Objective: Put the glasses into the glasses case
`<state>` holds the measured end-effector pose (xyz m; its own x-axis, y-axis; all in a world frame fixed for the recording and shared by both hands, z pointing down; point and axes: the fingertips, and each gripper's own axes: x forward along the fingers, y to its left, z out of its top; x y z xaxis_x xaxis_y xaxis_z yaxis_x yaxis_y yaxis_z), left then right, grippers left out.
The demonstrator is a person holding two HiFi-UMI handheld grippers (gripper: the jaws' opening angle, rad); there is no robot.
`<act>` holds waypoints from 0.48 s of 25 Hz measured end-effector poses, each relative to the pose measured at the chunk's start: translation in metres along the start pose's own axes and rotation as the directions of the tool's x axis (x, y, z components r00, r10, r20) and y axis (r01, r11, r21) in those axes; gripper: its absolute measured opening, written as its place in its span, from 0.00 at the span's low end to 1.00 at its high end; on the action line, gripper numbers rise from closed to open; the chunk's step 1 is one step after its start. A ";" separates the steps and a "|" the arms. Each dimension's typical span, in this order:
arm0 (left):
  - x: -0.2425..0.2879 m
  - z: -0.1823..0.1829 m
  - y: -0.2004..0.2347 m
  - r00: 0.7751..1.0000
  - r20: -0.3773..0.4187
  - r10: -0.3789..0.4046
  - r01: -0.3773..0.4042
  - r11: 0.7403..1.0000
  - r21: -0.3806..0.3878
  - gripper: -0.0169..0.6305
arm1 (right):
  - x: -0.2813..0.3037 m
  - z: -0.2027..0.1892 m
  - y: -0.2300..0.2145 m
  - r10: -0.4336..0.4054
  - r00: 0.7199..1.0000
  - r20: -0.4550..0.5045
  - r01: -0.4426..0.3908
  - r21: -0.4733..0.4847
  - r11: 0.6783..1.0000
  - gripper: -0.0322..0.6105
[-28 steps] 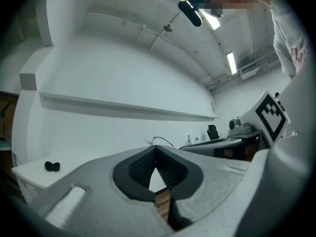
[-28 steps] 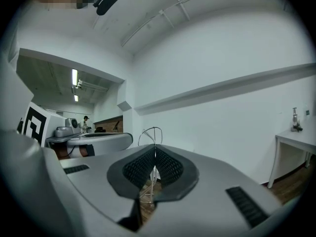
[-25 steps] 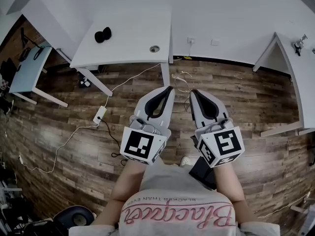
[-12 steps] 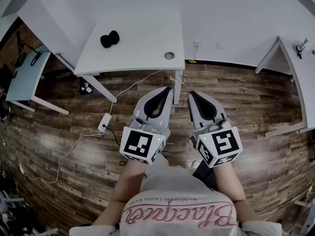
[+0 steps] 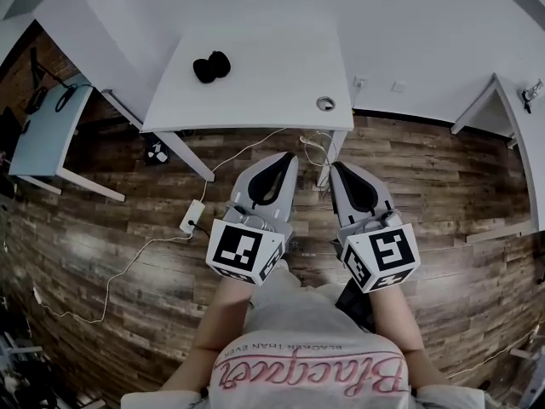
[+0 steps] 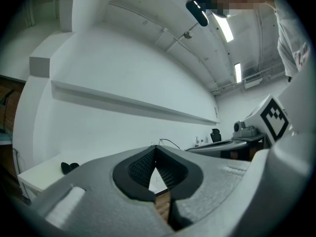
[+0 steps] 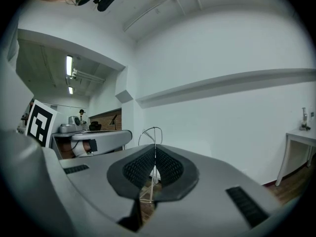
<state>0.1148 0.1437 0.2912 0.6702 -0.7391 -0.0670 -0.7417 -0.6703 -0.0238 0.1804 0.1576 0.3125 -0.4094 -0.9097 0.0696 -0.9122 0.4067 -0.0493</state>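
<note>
Head view: left hand-held gripper (image 5: 292, 156) and right hand-held gripper (image 5: 335, 165) clenched, empty, well short of far bench (image 5: 264, 83) bearing dark object (image 5: 211, 66). Step closer, part jaws before reaching.

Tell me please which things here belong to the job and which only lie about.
For the job: left hand-held gripper, shut, empty; right hand-held gripper, shut, empty; dark object on the white desk, likely the glasses or case, too small to tell.
Lying about: power strip on the floor; blue table.
</note>
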 end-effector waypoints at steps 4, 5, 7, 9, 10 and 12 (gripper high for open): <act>-0.013 -0.007 0.035 1.000 -0.009 0.013 -0.013 1.000 -0.002 0.03 | 0.029 -0.003 0.026 0.009 1.000 -0.016 -0.009 -0.012 1.000 0.07; -0.015 -0.009 0.043 1.000 -0.010 0.013 -0.013 1.000 -0.008 0.03 | 0.036 -0.003 0.032 0.012 1.000 -0.018 -0.013 -0.014 1.000 0.07; -0.016 -0.010 0.056 1.000 -0.009 0.008 -0.009 1.000 -0.014 0.03 | 0.049 -0.003 0.041 0.017 1.000 -0.021 -0.017 -0.016 1.000 0.07; -0.017 -0.009 0.065 1.000 -0.005 0.005 -0.005 1.000 -0.012 0.03 | 0.060 -0.002 0.047 0.020 1.000 -0.022 -0.020 -0.016 1.000 0.07; -0.018 -0.009 0.069 1.000 -0.004 0.003 -0.003 1.000 -0.012 0.03 | 0.065 -0.002 0.050 0.022 0.999 -0.023 -0.023 -0.016 1.000 0.07; -0.021 -0.009 0.078 1.000 -0.003 0.004 -0.004 1.000 -0.013 0.03 | 0.076 0.000 0.058 0.031 0.999 -0.024 -0.032 -0.019 0.999 0.07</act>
<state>0.0425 0.1063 0.3002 0.6673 -0.7420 -0.0645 -0.7439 -0.6682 -0.0104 0.0963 0.1122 0.3154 -0.4382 -0.8941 0.0924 -0.8988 0.4371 -0.0325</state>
